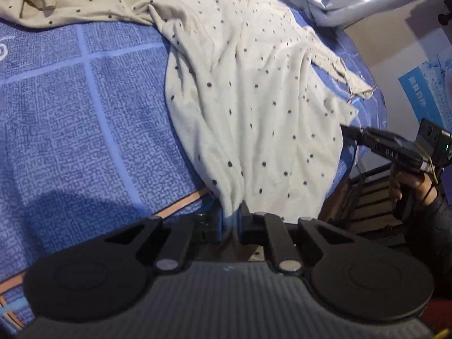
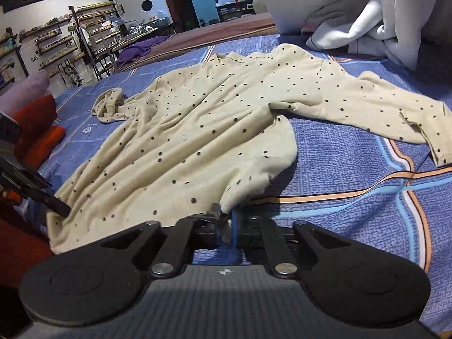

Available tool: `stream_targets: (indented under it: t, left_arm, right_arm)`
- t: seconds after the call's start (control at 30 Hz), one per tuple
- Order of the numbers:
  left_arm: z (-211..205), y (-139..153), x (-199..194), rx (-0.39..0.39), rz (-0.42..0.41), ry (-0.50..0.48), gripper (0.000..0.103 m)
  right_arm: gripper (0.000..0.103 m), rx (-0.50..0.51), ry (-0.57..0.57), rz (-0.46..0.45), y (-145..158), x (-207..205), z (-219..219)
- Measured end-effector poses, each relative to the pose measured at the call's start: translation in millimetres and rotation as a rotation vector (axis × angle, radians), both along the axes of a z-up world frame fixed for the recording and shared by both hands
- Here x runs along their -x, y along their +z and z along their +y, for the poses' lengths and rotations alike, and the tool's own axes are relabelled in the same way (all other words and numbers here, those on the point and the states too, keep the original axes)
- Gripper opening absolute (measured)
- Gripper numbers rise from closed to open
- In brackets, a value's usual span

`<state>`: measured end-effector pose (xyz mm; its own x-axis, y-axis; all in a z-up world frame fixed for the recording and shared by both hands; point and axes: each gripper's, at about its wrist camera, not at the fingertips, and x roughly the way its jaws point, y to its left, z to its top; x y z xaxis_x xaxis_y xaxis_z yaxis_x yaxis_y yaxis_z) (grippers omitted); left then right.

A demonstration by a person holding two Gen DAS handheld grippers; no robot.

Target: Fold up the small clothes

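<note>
Bare blue bedsheet [image 2: 353, 169] beside garment [image 2: 197, 130]; white bedding [image 2: 367, 22] behind.

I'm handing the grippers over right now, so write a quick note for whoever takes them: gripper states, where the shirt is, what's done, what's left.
Left gripper: shut on the hem of the dotted shirt.
Right gripper: shut on the hem's other corner.
Shirt: spread wrinkled on the blue bedsheet, one sleeve stretched out, the other sleeve bunched up.
Done: both hem corners gripped.
Left: every fold; likely smooth it out first.
</note>
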<state>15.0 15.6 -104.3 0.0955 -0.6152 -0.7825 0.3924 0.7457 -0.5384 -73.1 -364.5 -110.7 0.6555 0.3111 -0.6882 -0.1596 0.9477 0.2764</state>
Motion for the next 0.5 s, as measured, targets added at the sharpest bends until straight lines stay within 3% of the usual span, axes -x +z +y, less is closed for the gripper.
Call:
stream_targets:
  t: [0.07,0.13,0.2,0.27,0.3,0.33,0.37,0.4,0.43,0.5]
  left_arm:
    - [17,29,-5,0.069,-0.041,0.045,0.008]
    - [34,64,-8,0.065,-0.134,0.061,0.008]
    - [48,87,-8,0.059,-0.187,0.07,0.008]
    - [58,97,-7,0.026,-0.199,0.073,0.008]
    - [61,97,-5,0.011,-0.194,0.066,0.01]
    - [61,91,-5,-0.007,-0.177,0.054,0.014]
    - [61,83,-3,-0.027,-0.157,0.046,0.026]
    - [60,70,-1,-0.058,-0.13,0.051,0.042]
    - [60,57,1,-0.074,-0.111,0.05,0.048]
    - [53,34,6,-0.055,-0.074,0.036,0.052]
  right_arm:
    - [0.01,-0.004,-0.01,0.004,26,11,0]
    - [0.009,-0.063,-0.024,-0.034,64,28,-7]
    - [0.009,-0.095,-0.009,0.009,97,44,-12]
    - [0.008,-0.028,0.016,0.031,120,61,-7]
    - [0.006,-0.011,0.012,0.066,126,67,-6]
    - [0.012,-0.016,-0.005,0.111,125,71,-8]
    - [0.021,-0.036,-0.021,0.166,120,73,-11]
    - [0.023,-0.033,-0.027,0.241,107,73,-11]
    - [0.024,0.012,-0.034,0.282,97,74,-8]
    - [0.033,0.103,-0.049,0.27,80,78,-1]
